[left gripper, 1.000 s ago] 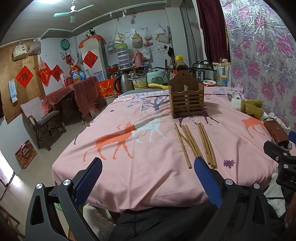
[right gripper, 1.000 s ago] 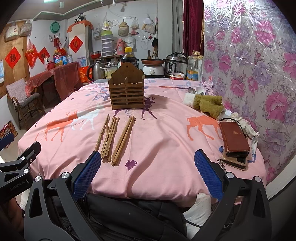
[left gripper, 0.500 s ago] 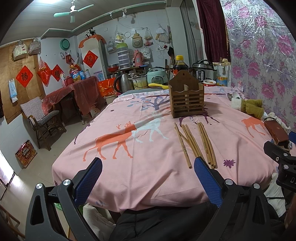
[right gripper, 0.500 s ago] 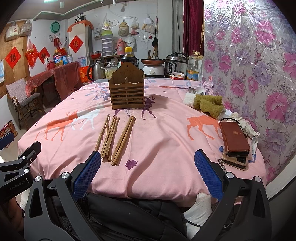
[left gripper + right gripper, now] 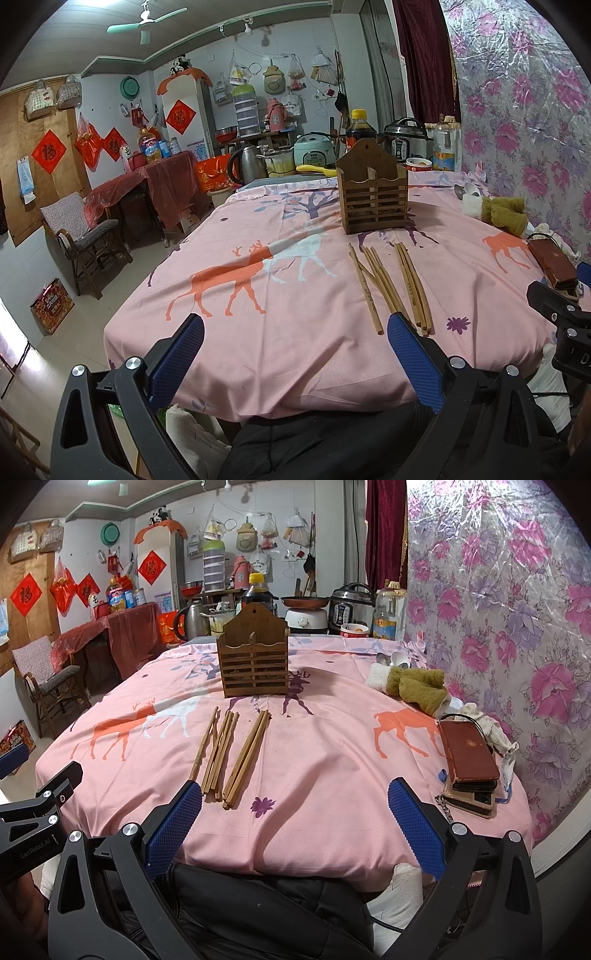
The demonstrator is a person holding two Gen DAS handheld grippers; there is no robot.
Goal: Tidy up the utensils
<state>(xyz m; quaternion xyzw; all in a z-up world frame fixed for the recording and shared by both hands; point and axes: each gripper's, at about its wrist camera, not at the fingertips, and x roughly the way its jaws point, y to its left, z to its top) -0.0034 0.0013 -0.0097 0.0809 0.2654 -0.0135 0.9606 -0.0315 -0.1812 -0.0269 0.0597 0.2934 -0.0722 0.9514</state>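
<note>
Chopsticks (image 5: 229, 753): loose ahead of right tongs (image 5: 295, 812); left tongs (image 5: 295, 347) likewise apart, empty. Pinch mid-shaft; holder (image 5: 253, 657) beyond.

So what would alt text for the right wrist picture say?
Wooden chopsticks lie loose on a pink deer-print tablecloth, in front of an upright slatted wooden utensil holder. The right tongs hover open at the near edge, holding nothing.

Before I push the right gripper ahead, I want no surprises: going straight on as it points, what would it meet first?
Probably the bare pink tablecloth; the right gripper is open, with the chopsticks just left of its line. Depth is uncertain.
</note>
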